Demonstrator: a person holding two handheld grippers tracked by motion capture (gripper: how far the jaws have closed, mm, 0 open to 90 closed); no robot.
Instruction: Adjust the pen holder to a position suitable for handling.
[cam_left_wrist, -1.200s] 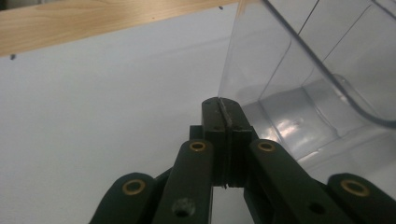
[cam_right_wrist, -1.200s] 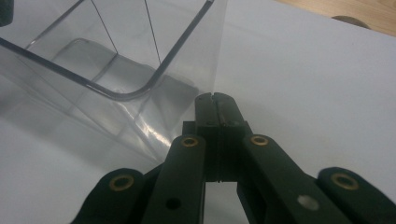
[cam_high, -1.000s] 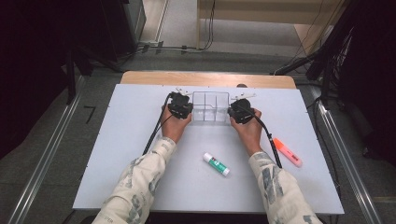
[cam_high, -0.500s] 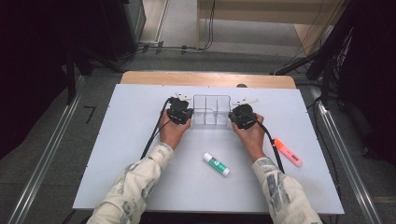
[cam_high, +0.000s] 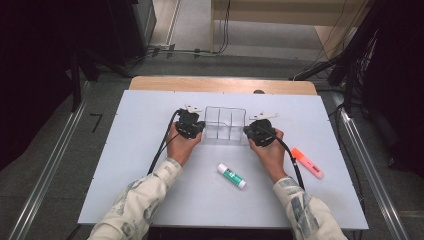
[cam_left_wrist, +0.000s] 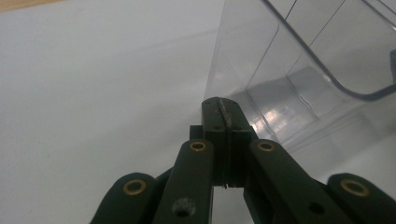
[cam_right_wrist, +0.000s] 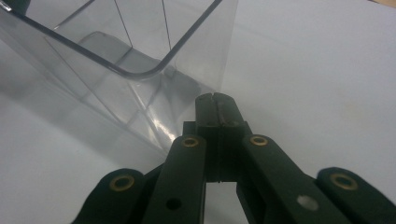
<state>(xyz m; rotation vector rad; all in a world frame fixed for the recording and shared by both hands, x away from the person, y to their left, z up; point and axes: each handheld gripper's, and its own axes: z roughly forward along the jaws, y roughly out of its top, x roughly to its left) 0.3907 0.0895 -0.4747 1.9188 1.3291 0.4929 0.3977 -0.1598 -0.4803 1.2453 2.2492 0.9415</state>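
Down near the bottom of the high view: two sleeved forearms coming in over the white table (cam_high: 125, 165).

Between the two wrists, a little closer to the right one: a glue stick (cam_high: 231, 176) with a green label and white cap, lying flat, well apart from both tongs.

Out past the right wrist, on the side away from the left tongs: an orange highlighter pen (cam_high: 307, 163), lying flat, just beside the black cable that trails from the right tongs.

Next, the hands. Left hand (cam_high: 181, 145) wrapped around the left gripper (cam_left_wrist: 223, 108). Right hand (cam_high: 270, 150) wrapped around the right gripper (cam_right_wrist: 215, 103).

Left tongs: pressed tight together, pinching nothing, tips right at the bottom corner of the clear box, touching or not cannot be told.

Right tongs: also pressed tight together, also pinching nothing, tips close by the other bottom corner of the clear box; touching or not cannot be told.

Between the two tongs, a bit farther out than the hands: a clear plastic organizer box (cam_high: 225, 123), standing upright on the table, with thin walls inside that split it into compartments.

Past the box: more bare white table, then a wooden strip (cam_high: 220, 84) along the far edge.
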